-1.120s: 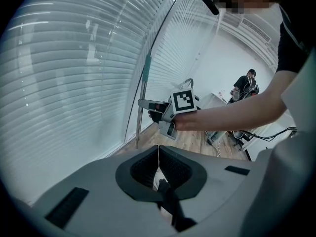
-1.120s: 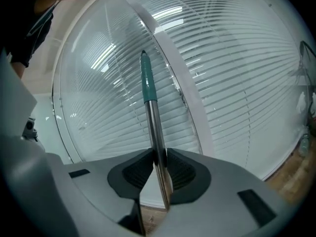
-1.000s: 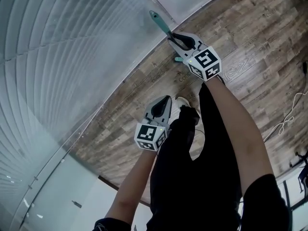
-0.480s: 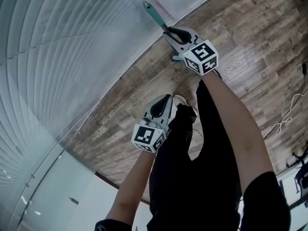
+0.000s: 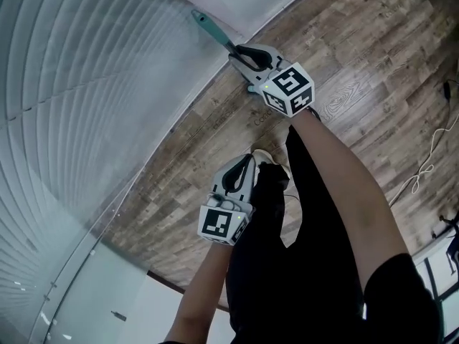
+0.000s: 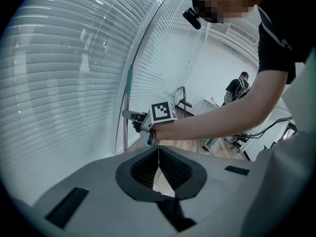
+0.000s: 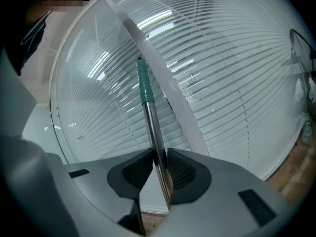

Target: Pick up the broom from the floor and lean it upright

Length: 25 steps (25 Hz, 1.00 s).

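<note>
The broom has a metal handle with a teal grip at its top and stands nearly upright by the window blinds. My right gripper is shut on the metal shaft, which passes between both pads. Its jaws have just been opening a little with the handle still between them. The broom's lower end is hidden behind that gripper. My left gripper hangs lower, near my legs, shut and holding nothing. From the left gripper view the right gripper holds the broom against the blinds.
A glass wall with white blinds runs along the left. The floor is wood planks. A white cable lies at the right. My shoe is below the left gripper. Another person stands far back by some equipment.
The right gripper and the broom's teal tip have shifted up and left toward the blinds. The left gripper now sits a little lower in the head view.
</note>
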Available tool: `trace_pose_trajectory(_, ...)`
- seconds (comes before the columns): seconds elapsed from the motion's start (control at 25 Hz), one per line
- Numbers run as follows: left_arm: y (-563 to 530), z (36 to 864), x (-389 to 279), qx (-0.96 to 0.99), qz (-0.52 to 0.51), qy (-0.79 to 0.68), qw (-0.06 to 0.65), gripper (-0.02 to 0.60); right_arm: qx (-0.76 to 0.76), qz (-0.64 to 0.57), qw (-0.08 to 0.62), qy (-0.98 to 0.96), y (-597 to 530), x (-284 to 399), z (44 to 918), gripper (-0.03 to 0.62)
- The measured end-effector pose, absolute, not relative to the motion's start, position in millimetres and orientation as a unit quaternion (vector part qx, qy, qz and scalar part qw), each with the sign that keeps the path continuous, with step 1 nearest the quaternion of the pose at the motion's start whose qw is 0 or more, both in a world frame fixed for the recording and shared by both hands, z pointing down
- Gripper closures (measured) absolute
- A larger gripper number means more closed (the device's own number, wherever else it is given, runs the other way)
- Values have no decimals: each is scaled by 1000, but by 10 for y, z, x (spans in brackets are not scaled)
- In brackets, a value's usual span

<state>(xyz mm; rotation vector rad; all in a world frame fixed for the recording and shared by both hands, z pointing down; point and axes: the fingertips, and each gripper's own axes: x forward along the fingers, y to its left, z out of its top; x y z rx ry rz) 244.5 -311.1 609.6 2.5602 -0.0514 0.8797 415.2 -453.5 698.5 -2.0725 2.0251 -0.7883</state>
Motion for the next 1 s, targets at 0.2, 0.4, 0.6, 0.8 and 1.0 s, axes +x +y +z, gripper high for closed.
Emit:
trace_pose_trajectory(0.2,-3090,6099,2428,923,321,-19,210,561,-684,-260,71,678,-4486,4190,6949,497)
trace_pose_trajectory(0.4,-3092,6139,2390,921,324,-22,215,561,-686,-256,65,678,-4498,4197,6942,497)
trace_pose_trajectory(0.6,-2993,6160,2382,919,322,-15,229,563,-693,-248,67,674,-4489,4174,6933,497)
trace_pose_trajectory(0.8,-2919,6170,2379,918,318,-17,235,563,-706,-245,57,662,-4465,4230,6949,464)
trace_pose_trajectory(1.0,-2973,6186,2256,913,330,-29,237,561,-708,-242,52,661,-4441,4212,6934,436)
